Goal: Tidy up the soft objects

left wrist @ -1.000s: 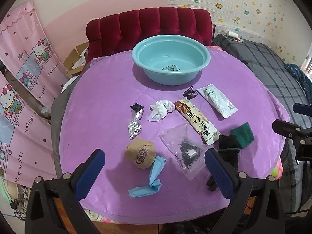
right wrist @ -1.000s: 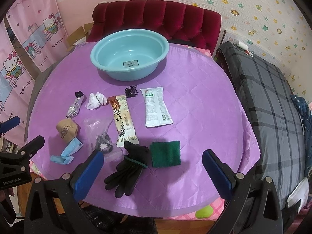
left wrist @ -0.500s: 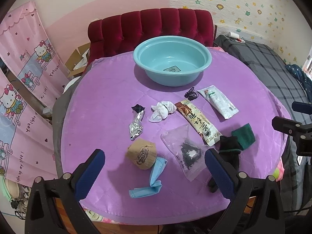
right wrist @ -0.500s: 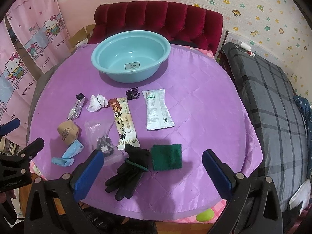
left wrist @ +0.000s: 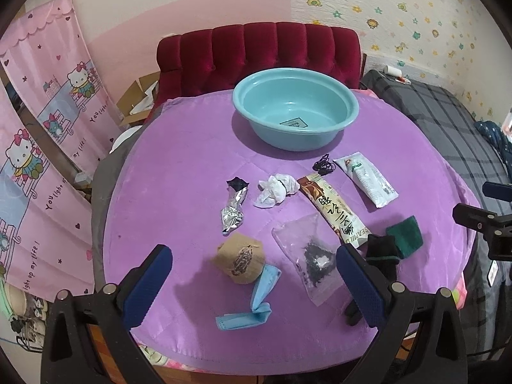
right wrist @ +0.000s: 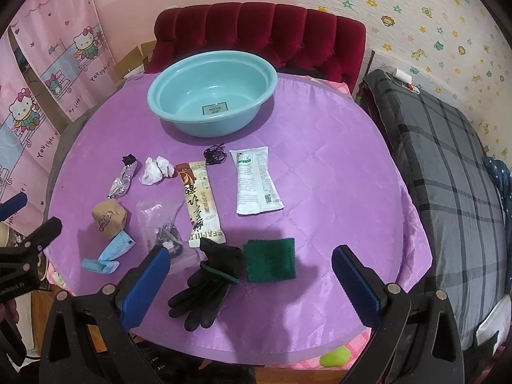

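A teal basin [left wrist: 294, 108] [right wrist: 211, 92] stands empty at the far side of a round purple table [left wrist: 179, 172]. Loose items lie in front of it: a blue face mask [left wrist: 259, 297] [right wrist: 112, 252], a brown wad [left wrist: 241, 257], a crumpled tissue [left wrist: 276, 188], a foil wrapper [left wrist: 233, 208], a clear bag [left wrist: 310, 256], a long brown sachet [right wrist: 200, 201], a white pouch [right wrist: 256, 180], black hair ties [right wrist: 215, 154], a black glove [right wrist: 208, 281] and a green sponge [right wrist: 270, 259]. My left gripper [left wrist: 252, 284] hovers open above the mask and wad. My right gripper [right wrist: 252, 284] hovers open over the glove and sponge.
A red tufted chair [left wrist: 256, 51] stands behind the table. A grey plaid bed [right wrist: 448, 172] runs along the right. Pink cartoon curtains [left wrist: 41, 128] hang on the left, with a cardboard box [left wrist: 137, 99] beside the chair. A yellow-green ball [right wrist: 334, 355] lies on the floor.
Both grippers have drifted slightly back and up from the table, staying open. Nothing on the table has moved.
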Motion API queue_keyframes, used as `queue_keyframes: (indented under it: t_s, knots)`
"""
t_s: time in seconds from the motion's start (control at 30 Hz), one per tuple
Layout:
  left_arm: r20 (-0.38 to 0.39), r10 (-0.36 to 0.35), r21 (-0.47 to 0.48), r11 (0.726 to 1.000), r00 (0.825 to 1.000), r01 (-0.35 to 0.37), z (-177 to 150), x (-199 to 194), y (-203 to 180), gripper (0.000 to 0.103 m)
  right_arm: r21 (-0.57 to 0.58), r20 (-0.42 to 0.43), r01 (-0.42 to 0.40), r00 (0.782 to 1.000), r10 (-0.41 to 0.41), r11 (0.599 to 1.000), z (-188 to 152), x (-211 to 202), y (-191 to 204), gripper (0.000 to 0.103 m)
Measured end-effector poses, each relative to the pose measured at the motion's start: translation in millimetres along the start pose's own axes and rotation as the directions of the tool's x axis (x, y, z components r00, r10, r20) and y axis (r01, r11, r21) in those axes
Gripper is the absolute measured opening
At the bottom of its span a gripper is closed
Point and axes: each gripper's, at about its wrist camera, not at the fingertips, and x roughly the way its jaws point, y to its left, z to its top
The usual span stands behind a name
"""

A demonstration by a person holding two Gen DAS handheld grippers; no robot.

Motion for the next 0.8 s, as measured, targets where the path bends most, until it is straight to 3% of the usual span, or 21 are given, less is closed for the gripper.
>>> queue_keyframes:
  t_s: [0.33, 0.67, 0.8]
  knots:
    - [-0.043, 0.017, -0.008, 1.000, 0.999, -0.017, -19.2, 22.7, 12.6, 0.103, -0.003, -0.036, 0.000, 0.999, 0.000, 1.000, -3.5, 23.0, -12.2, 0.102]
    - [-0.113, 0.022, 0.012, 1.000, 0.993, -0.020, -55.3, 61.7, 25.1, 0.103, 0.036, -0.134, -0.030, 0.990, 0.034, 0.999, -12.2, 89.3, -39.2, 0.102]
    - [-0.141, -0.011, -0.002, 1.000, 0.990, 0.011, -65.2, 75.0, 29.0, 0.103, 0.029, -0.161, -0.035, 0.986, 0.039, 0.999, -15.6, 109.2, -42.2, 0.102]
